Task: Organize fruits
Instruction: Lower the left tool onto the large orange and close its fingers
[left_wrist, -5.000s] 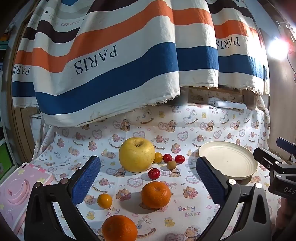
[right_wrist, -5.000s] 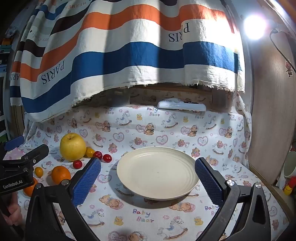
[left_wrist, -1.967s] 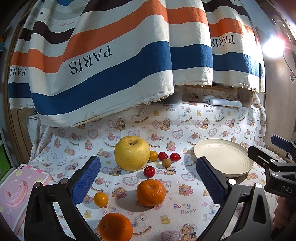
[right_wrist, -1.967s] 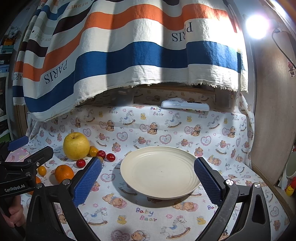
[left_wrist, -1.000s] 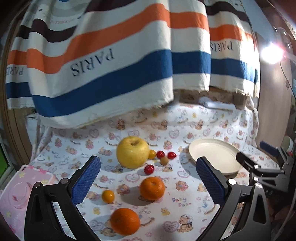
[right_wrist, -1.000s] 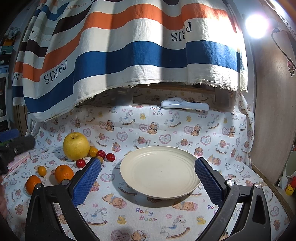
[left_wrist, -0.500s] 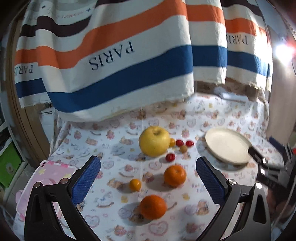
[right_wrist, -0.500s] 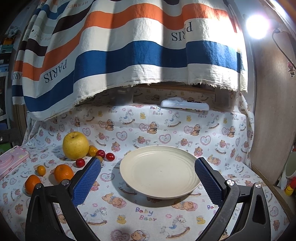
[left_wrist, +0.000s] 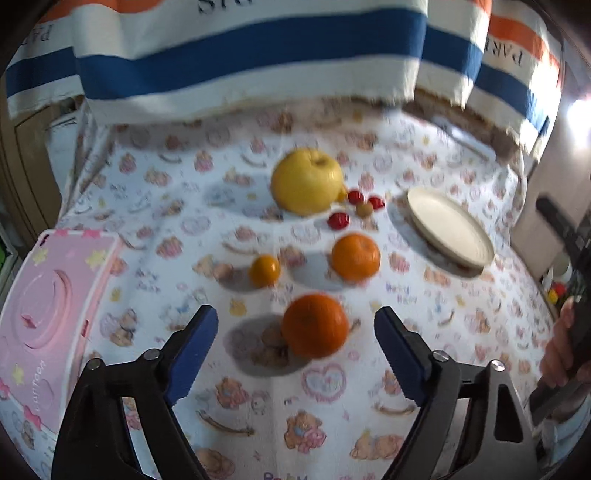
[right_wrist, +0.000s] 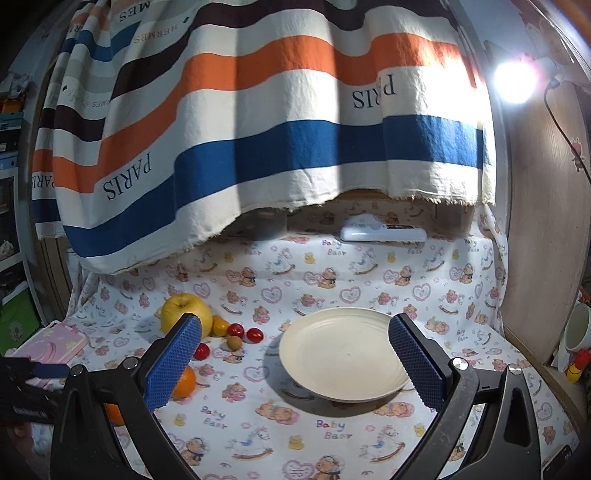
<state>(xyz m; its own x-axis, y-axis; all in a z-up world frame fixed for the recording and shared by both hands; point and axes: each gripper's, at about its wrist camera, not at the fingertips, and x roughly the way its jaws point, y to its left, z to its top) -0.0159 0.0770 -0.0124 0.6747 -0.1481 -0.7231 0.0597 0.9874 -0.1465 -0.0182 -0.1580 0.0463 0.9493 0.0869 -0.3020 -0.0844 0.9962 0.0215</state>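
"PARIS" lettering marks striped cloth (right_wrist: 258, 122); tablecloth (right_wrist: 332, 435) reads "Baby Bear".

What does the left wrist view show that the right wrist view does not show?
Only the left wrist view shows the small orange fruit and the nearest orange unhidden, ahead of the closing left gripper, with nothing between its jaws. Only the right wrist view shows the lamp and white mug. Both share the yellow apple, plate and pink box.
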